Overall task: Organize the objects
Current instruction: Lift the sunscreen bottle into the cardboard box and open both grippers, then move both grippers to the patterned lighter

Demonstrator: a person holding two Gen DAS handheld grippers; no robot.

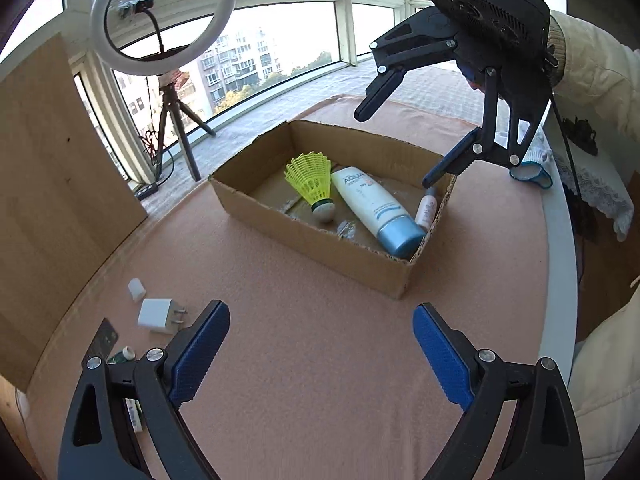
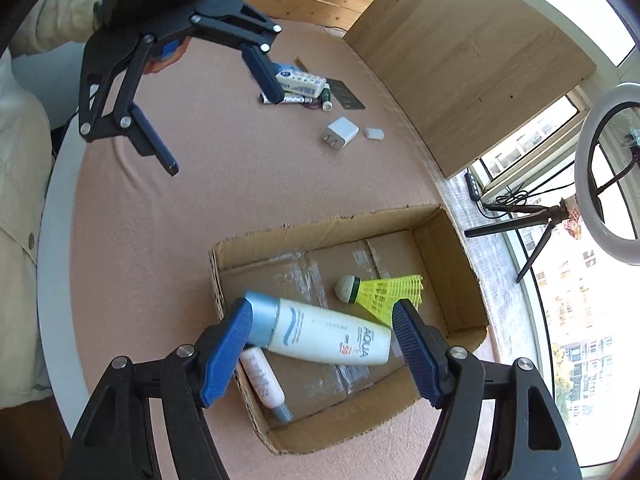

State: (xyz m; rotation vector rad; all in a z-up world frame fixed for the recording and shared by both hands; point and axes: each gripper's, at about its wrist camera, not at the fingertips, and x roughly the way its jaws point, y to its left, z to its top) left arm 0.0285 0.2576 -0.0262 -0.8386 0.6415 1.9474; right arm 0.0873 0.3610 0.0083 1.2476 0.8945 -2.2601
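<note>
An open cardboard box (image 1: 320, 240) (image 2: 360, 220) stands on the pink table cover. Inside it lie a yellow shuttlecock (image 1: 312, 180) (image 2: 384, 288), a white sunscreen tube with a blue cap (image 1: 372, 204) (image 2: 328, 332) and a small pink bottle (image 1: 425, 210) (image 2: 262, 380). My right gripper (image 1: 394, 148) (image 2: 320, 316) hangs open above the box's right end; the tube rests on the box floor below its fingers, free of the pads. My left gripper (image 1: 320, 312) (image 2: 223, 134) is open over bare cover in front of the box, holding nothing.
Left of the box lie a white charger plug (image 1: 158, 316) (image 2: 340, 132), a small white cap (image 1: 136, 289) (image 2: 374, 133), a dark card (image 2: 344, 94), a small green bottle (image 2: 326, 98) and a white-blue packet (image 2: 300, 80). A wooden board (image 1: 60, 200) borders the table. A ring light (image 1: 160, 12) stands by the window.
</note>
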